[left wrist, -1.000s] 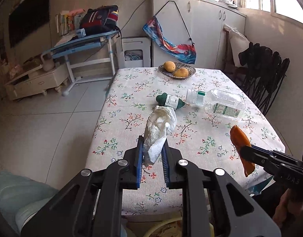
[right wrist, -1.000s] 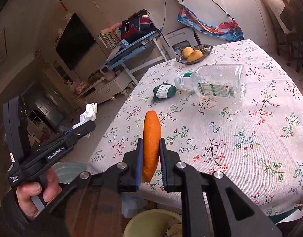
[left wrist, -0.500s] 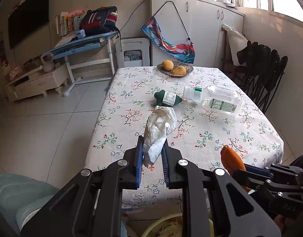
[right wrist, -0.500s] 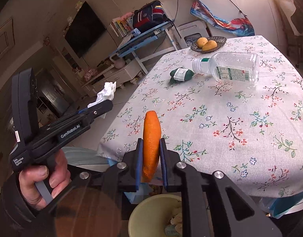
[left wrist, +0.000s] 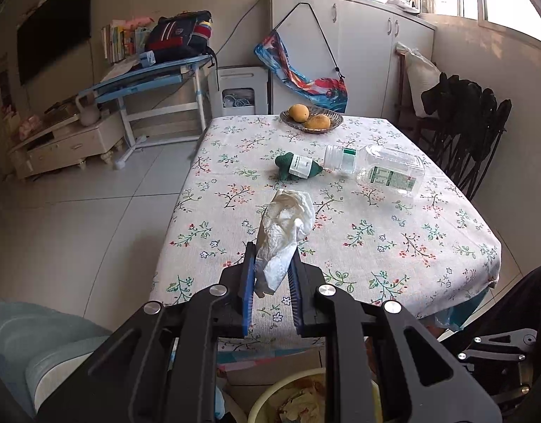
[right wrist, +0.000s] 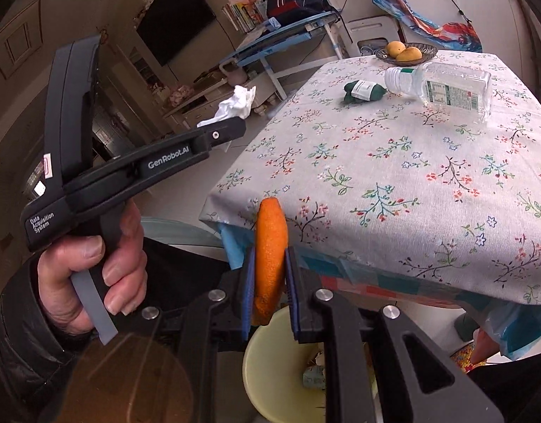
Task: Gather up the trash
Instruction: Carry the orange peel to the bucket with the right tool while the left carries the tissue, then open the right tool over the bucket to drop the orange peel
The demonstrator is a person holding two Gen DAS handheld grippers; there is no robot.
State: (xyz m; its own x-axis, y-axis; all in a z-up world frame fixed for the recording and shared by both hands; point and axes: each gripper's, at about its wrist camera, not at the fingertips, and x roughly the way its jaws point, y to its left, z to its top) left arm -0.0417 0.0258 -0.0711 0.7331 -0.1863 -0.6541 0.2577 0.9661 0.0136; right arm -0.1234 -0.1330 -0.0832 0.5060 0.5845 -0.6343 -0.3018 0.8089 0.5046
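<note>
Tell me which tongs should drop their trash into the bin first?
Right. The right tongs hold the orange peel just above the yellow bin; the left tongs hold their tissue farther out.

Table (left wrist: pixel 394 246) with floral tablecloth (left wrist: pixel 228 218). Far edge, centre: shallow woven bowl (left wrist: pixel 311 120) holding two yellow-orange fruits (left wrist: pixel 299 112). Mid-table: crushed dark green bottle with white label (left wrist: pixel 298 166) on its side; just right of it, clear plastic bottle (left wrist: pixel 378 170) lying flat, cap end toward the green one. Near half of cloth bare.
</note>
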